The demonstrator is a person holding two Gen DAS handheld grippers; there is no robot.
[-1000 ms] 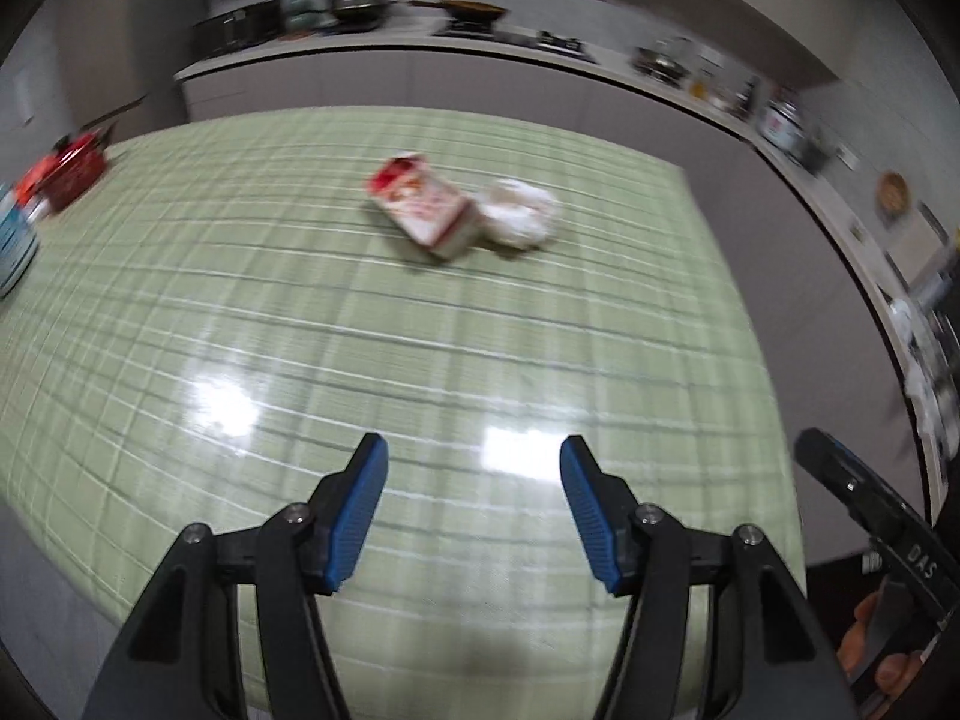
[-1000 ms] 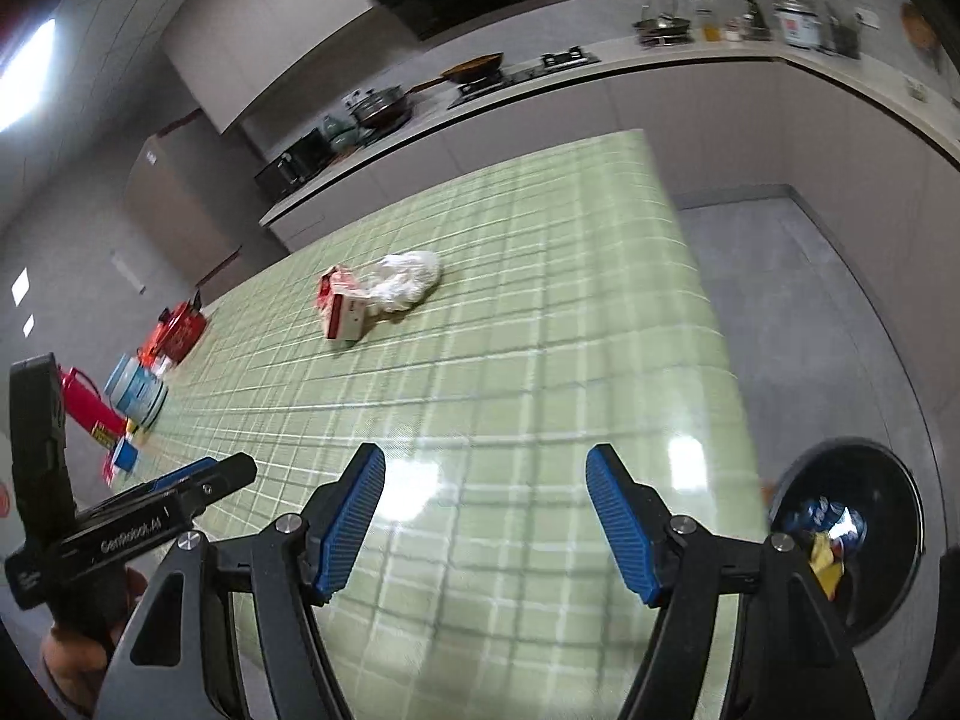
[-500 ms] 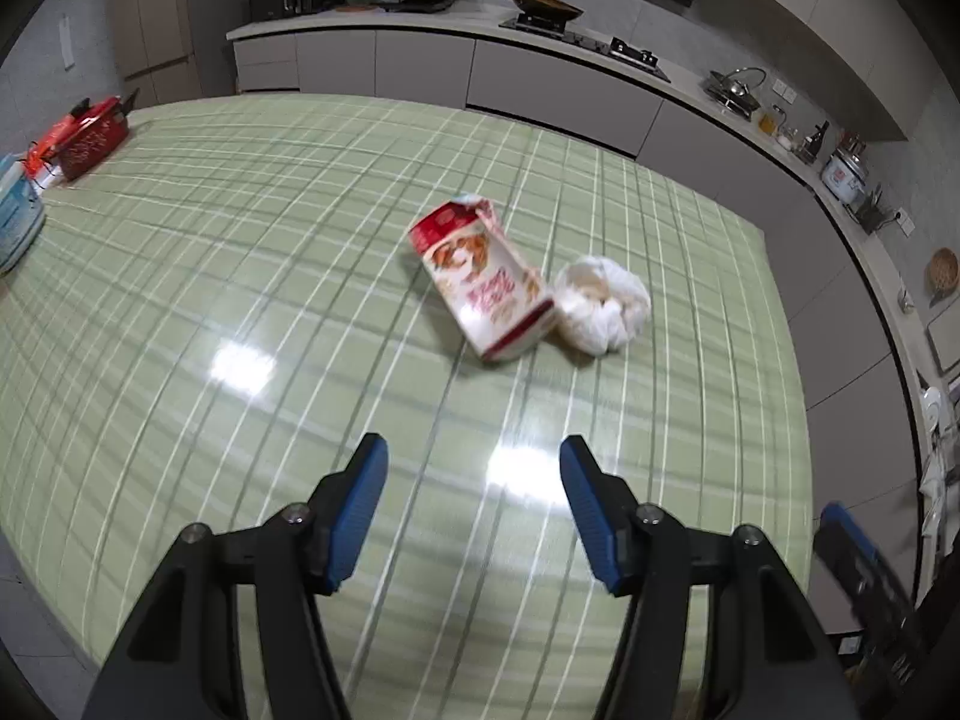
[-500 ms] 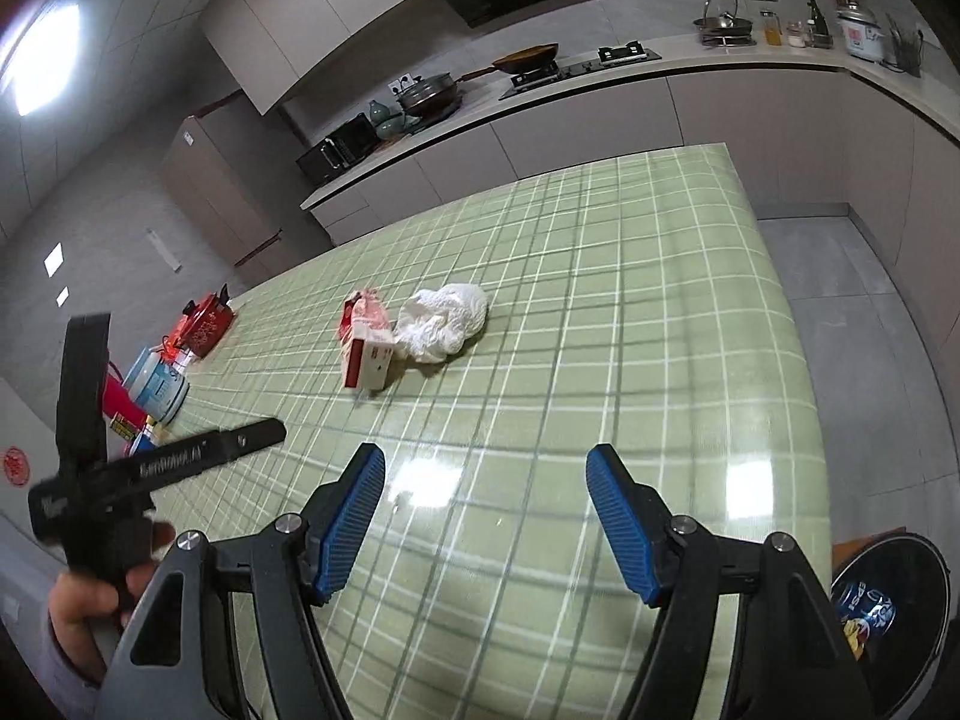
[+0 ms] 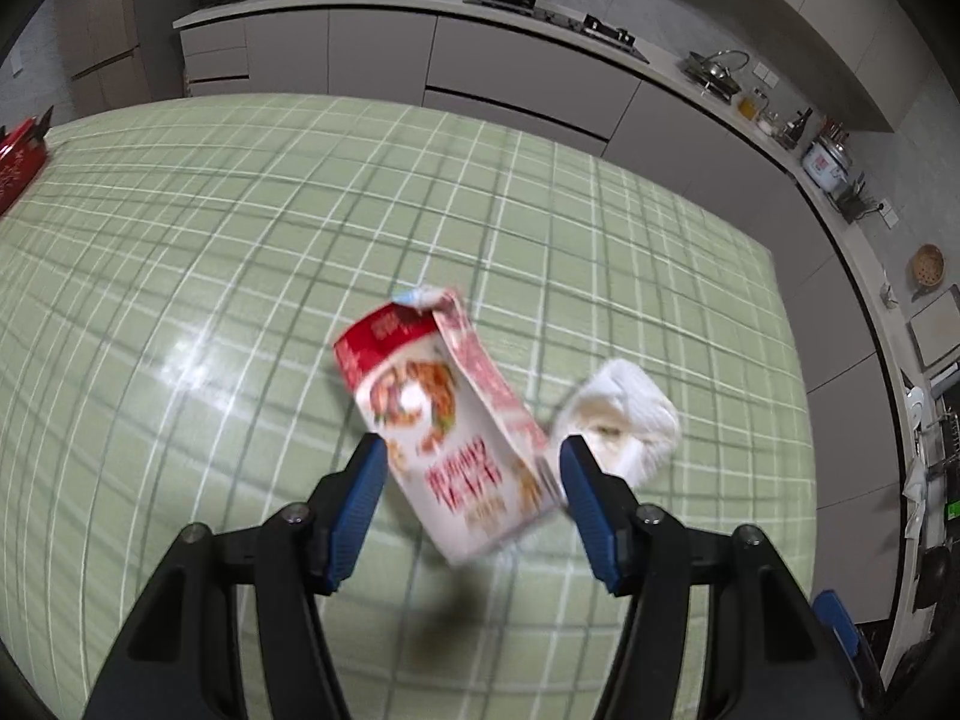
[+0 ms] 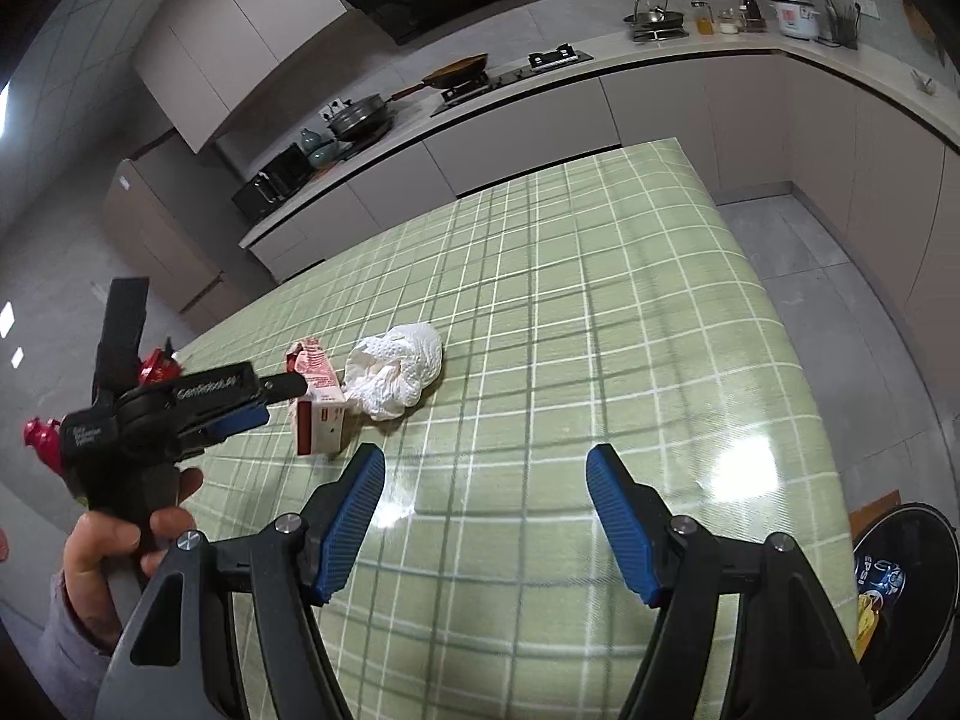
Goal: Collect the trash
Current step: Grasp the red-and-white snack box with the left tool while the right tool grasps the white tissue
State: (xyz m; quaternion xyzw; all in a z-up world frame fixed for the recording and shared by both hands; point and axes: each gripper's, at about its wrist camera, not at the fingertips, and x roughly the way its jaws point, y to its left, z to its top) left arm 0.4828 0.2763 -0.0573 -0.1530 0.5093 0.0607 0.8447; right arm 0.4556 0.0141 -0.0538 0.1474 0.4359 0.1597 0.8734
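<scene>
Step in hand: approach to grasp. Left gripper (image 5: 469, 480), jaws wide, brackets the carton (image 5: 447, 426) lying beside the tissue wad (image 5: 618, 414), not yet gripping. Right gripper (image 6: 485, 516) hangs wide and empty nearer the camera; next, close squarely on carton.

Left gripper (image 5: 468, 480) jaws spread, flanking carton (image 5: 447, 438) on checked table (image 5: 180, 252); crumpled tissue (image 5: 624, 414) just right.

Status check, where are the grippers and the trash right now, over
Left gripper open, straddling the carton, not yet closed. Right gripper open, empty, above the table. Tissue touching carton. Bin on floor, nothing blocking.
</scene>
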